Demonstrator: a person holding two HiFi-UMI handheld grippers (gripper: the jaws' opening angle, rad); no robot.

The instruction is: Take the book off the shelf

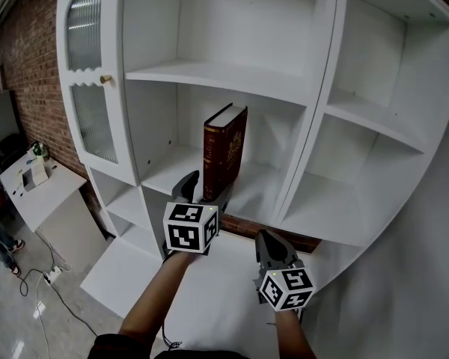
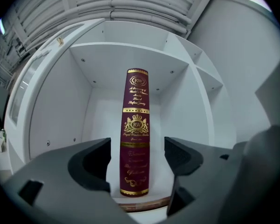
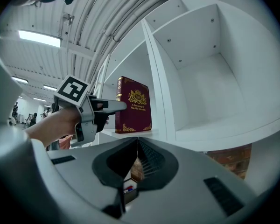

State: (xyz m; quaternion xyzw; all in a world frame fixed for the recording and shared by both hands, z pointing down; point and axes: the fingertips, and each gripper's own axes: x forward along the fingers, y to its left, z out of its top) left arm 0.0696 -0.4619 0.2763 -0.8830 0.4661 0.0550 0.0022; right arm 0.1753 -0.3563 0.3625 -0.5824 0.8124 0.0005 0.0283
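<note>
Shows a maroon hardback book (image 1: 224,152) with gold ornament standing upright on a shelf board (image 1: 165,176) in the left bay of a white bookcase (image 1: 374,88), close to the board's front edge, spine facing outward. Puts the left gripper (image 1: 206,193) right at the foot of that spine, about level with the board. In the left gripper view: jaws spread wide to either side of the lower spine, with a strip of white shelf visible between each pad and the book, so no pinch and no contact. From the right gripper view, sets the left gripper's tip in front of the book's near edge, with a hand (image 3: 51,125) wrapped round the grip. Finds the right gripper (image 1: 273,251) lower and further right, below the board's front lip and well apart from the book, jaws pressed together with nothing between them. Elsewhere: a bookcase door (image 1: 86,28) with ribbed glass and a small brass knob (image 1: 105,78) at upper left, and a brick wall (image 1: 30,66) beside it.
</note>
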